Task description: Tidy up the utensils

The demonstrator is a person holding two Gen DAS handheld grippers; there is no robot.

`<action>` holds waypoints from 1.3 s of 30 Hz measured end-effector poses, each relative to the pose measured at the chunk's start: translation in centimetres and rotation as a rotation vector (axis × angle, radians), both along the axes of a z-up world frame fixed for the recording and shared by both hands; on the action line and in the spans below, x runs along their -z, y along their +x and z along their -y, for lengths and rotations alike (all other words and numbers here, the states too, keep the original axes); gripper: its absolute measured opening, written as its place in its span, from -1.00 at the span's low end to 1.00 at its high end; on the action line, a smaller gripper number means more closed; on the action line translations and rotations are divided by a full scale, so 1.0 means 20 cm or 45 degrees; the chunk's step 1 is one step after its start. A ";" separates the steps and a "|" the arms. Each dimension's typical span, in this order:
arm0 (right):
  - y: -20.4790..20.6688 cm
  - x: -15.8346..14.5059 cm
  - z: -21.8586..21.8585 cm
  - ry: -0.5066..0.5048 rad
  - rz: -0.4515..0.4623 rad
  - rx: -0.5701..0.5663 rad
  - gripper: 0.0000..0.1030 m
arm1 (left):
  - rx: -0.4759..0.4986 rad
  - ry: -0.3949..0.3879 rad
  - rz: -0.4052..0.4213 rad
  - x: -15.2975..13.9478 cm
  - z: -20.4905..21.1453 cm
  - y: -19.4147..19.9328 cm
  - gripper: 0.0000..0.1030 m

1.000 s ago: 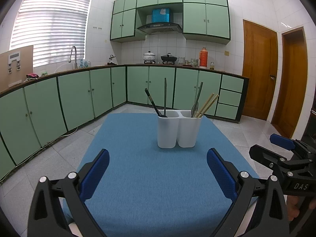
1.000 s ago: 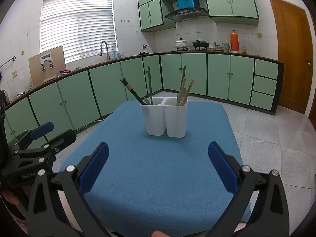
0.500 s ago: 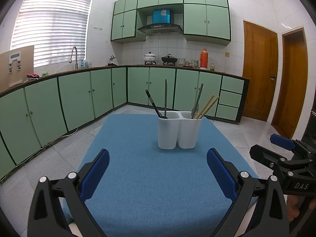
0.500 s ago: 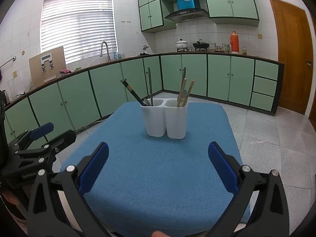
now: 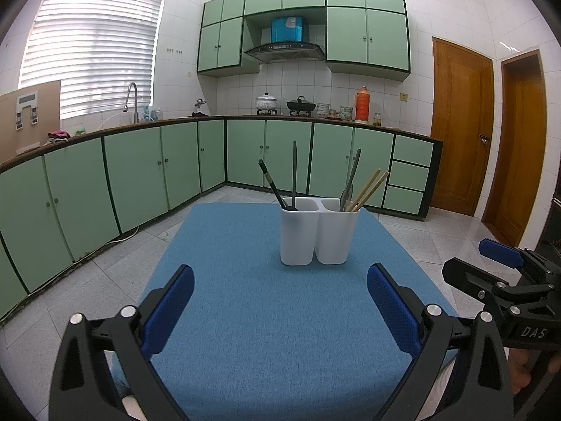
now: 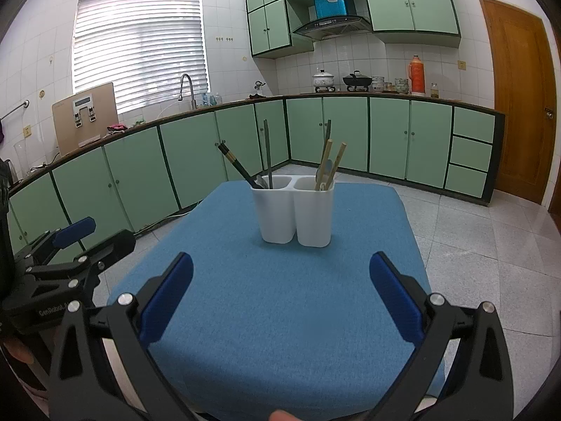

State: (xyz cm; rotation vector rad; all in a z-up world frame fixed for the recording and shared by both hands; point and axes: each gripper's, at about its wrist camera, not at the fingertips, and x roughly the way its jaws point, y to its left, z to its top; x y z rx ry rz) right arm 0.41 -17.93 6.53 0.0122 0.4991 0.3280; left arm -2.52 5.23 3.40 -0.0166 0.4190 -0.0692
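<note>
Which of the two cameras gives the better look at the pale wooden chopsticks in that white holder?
The left wrist view: the pale wooden chopsticks fan apart there, clear of the grey spoon sharing the right cup of the white two-cup holder. In the right wrist view the chopsticks stand steeper, overlapping the spoon.

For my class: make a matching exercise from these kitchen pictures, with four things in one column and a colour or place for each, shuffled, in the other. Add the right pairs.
Things:
1. utensil holder
2. bamboo chopsticks
3. black chopsticks
4. table cover

Descriptions:
A. blue
B. in the holder's left compartment
C. white, with two compartments
D. in the holder's right compartment

Pairs: 1-C, 2-D, 3-B, 4-A
</note>
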 end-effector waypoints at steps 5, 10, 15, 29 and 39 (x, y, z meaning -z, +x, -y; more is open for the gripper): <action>0.00 0.00 0.00 0.000 0.000 -0.001 0.90 | 0.001 0.000 -0.001 0.00 0.00 0.00 0.88; 0.00 0.00 0.00 -0.001 0.003 -0.003 0.90 | 0.002 -0.001 -0.001 0.00 0.00 -0.01 0.88; 0.00 0.00 0.00 0.001 0.003 -0.004 0.90 | 0.001 0.000 -0.001 0.00 0.00 -0.01 0.88; 0.00 0.00 -0.01 -0.001 0.002 -0.002 0.90 | -0.005 -0.004 -0.007 0.00 0.00 0.00 0.88; 0.00 0.01 -0.02 0.001 -0.002 -0.002 0.90 | -0.010 -0.004 -0.006 0.00 -0.01 0.01 0.88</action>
